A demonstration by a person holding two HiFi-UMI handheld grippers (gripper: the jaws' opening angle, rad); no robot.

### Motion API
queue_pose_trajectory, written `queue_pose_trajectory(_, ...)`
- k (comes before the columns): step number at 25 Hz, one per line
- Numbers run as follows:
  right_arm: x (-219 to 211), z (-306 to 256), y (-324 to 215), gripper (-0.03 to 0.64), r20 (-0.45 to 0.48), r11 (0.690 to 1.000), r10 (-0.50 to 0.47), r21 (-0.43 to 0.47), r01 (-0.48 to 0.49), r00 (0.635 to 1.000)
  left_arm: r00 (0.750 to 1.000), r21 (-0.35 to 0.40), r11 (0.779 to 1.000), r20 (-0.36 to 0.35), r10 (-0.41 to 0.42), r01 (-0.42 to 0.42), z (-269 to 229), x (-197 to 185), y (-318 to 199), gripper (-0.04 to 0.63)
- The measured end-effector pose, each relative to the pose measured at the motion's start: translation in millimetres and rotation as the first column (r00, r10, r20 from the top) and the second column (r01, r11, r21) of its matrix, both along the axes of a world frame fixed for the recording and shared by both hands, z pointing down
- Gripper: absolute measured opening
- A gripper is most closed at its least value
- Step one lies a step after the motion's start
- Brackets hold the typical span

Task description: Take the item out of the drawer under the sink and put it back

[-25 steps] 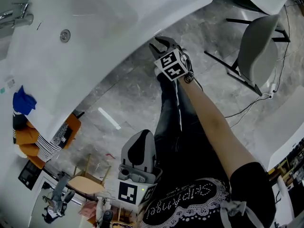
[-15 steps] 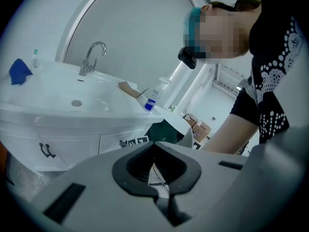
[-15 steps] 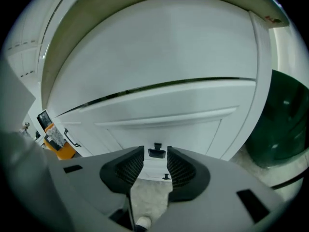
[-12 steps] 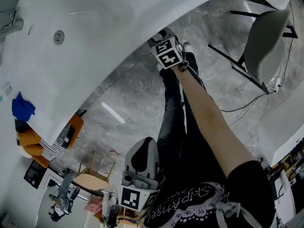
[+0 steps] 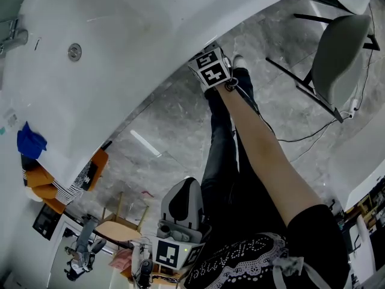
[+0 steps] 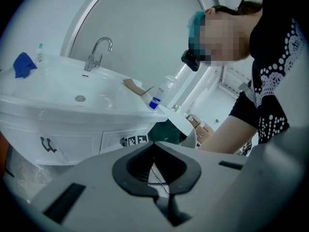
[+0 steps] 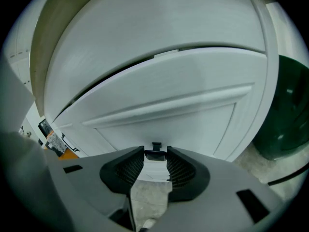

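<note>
Two changes are seen: the right tool (image 7: 155, 166) has been lowered under the sink (image 5: 120, 53) rim, and its jaws have just been opened wide about the handle (image 7: 155, 154) of the shut drawer (image 7: 169, 95), seemingly ungripped, so opening is judged near. The left tool (image 6: 154, 144) is held closed, empty. The item is hidden inside.

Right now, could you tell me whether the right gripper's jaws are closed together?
No, the jaws of the right gripper have just been opening and stand apart, with the dark handle showing between their tips.
</note>
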State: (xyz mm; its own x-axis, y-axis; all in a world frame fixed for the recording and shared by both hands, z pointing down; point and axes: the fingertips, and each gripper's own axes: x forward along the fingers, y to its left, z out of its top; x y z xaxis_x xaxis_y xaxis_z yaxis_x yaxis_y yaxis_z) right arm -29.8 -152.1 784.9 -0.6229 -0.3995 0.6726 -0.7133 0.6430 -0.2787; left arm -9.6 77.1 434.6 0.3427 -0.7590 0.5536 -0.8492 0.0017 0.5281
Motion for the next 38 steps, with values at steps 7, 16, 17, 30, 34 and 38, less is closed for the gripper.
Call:
queue_pose_trajectory(7,0,2,-1,0.135,-0.002,1.000,-0.015,0.025,0.016,1.000,1.000,-0.020,1.000,0.009,-0.001,0.001,5,2,3,0.005)
queue_pose_trajectory(16,0,-1,-1,0.135,-0.010,0.999,-0.020,0.040,0.020,1.000,1.000,0.008,1.000,-0.015,-0.006,0.006,0,5,-3,0.005)
queue_pose_trajectory(17,1,0,0,0.135,-0.015,0.999,-0.022,0.040,0.023,1.000,1.000,0.011,1.000,-0.014,-0.009,0.009,-1,5,-3,0.005)
queue_pose_trajectory(30,32,1,43,0.138,-0.028,0.999,-0.034,0.028,0.034,0.999,0.999,0.056,0.998,-0.045,0.005,-0.002,-6,19,-12,0.005)
queue_pose_trajectory(34,45,3,58,0.138,-0.042,0.999,-0.038,0.004,0.039,0.998,0.999,0.041,0.999,-0.027,0.030,-0.029,-3,24,-1,0.005)
queue_pose_trajectory(38,54,7,71,0.138,-0.051,0.999,-0.042,-0.015,0.041,0.998,0.999,0.085,0.996,-0.042,-0.001,0.004,-12,27,-10,0.005)
